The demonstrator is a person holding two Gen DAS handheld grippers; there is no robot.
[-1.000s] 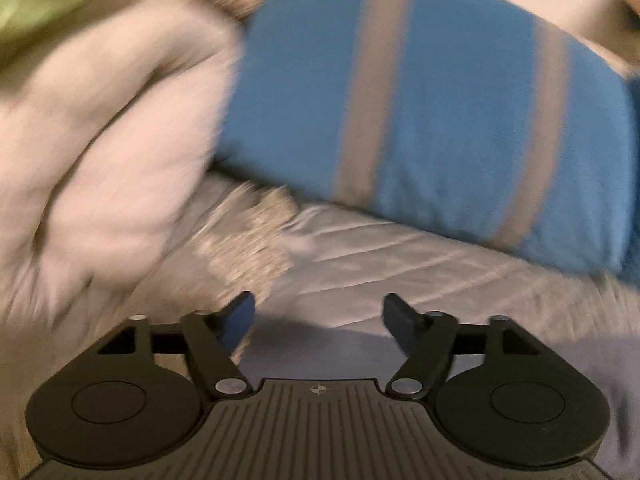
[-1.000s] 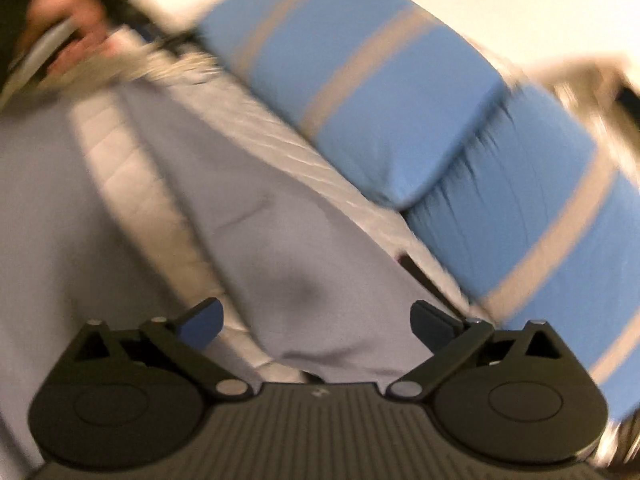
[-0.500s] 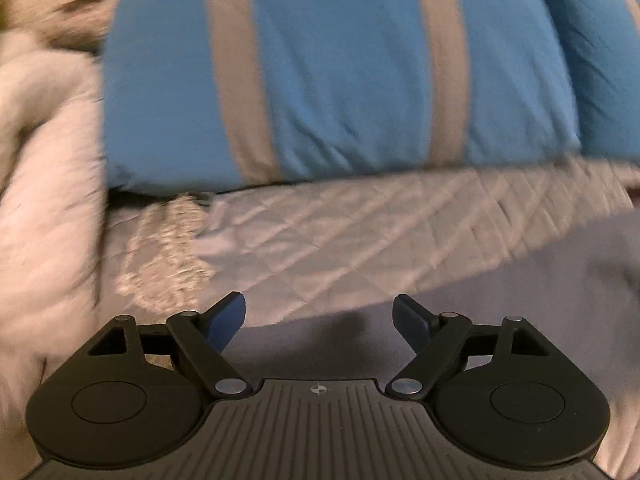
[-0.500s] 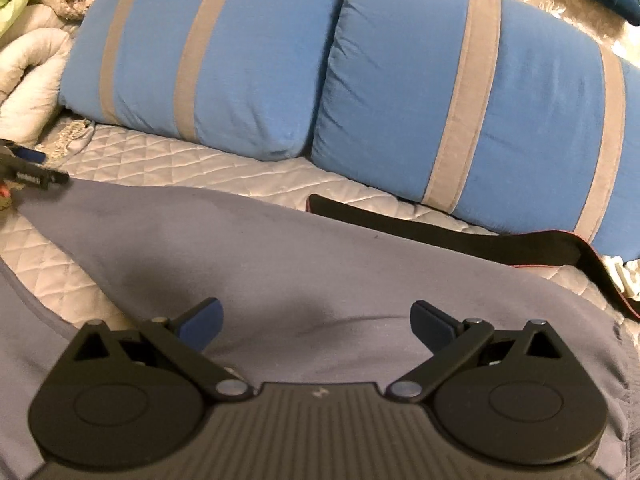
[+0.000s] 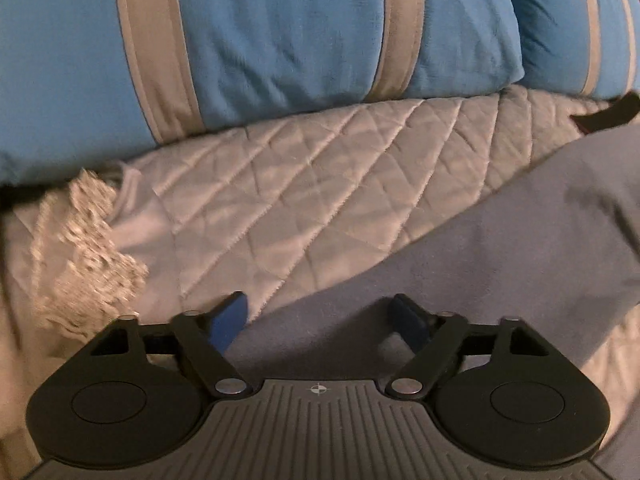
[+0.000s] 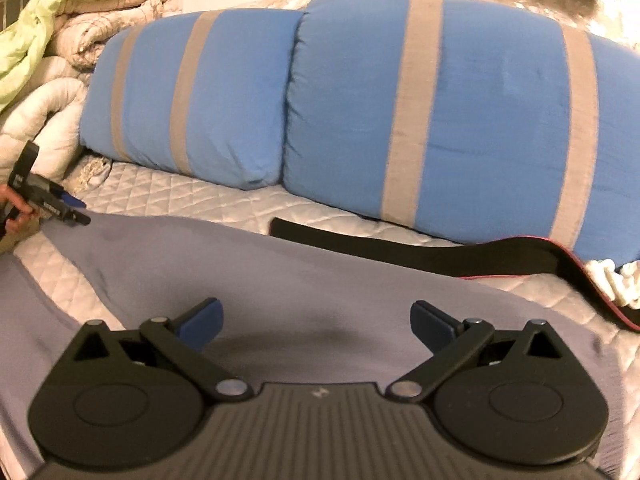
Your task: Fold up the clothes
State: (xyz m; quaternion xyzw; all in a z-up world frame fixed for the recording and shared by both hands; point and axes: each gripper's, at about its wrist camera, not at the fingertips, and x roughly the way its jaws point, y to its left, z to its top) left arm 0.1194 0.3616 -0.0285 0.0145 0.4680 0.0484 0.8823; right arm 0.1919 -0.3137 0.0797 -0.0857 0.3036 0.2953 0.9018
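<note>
A grey-blue garment (image 5: pixel 460 248) lies spread on the quilted bedspread (image 5: pixel 300 184). Its upper left corner sits right under my left gripper (image 5: pixel 320 312). The jaws are closing, still apart, with the cloth's edge lying between the blue pads (image 5: pixel 230 320) and no press showing. In the right wrist view the same garment (image 6: pixel 280 280) stretches across the bed, and my right gripper (image 6: pixel 316 316) hovers wide open over its middle. The left gripper (image 6: pixel 68 208), held in a hand, shows at that view's left edge by the garment's corner.
Two blue pillows with grey stripes (image 6: pixel 480 120) line the back of the bed. A black garment with red trim (image 6: pixel 440 252) lies between them and the grey-blue cloth. Rolled duvets and a green cover (image 6: pixel 60 40) pile at the far left. A lace fringe (image 5: pixel 80 248) lies left of the left gripper.
The left gripper swung from the white duvet towards the pillows, dropped onto the garment's corner, and its jaws narrowed. The right gripper swept across the bed, staying wide open.
</note>
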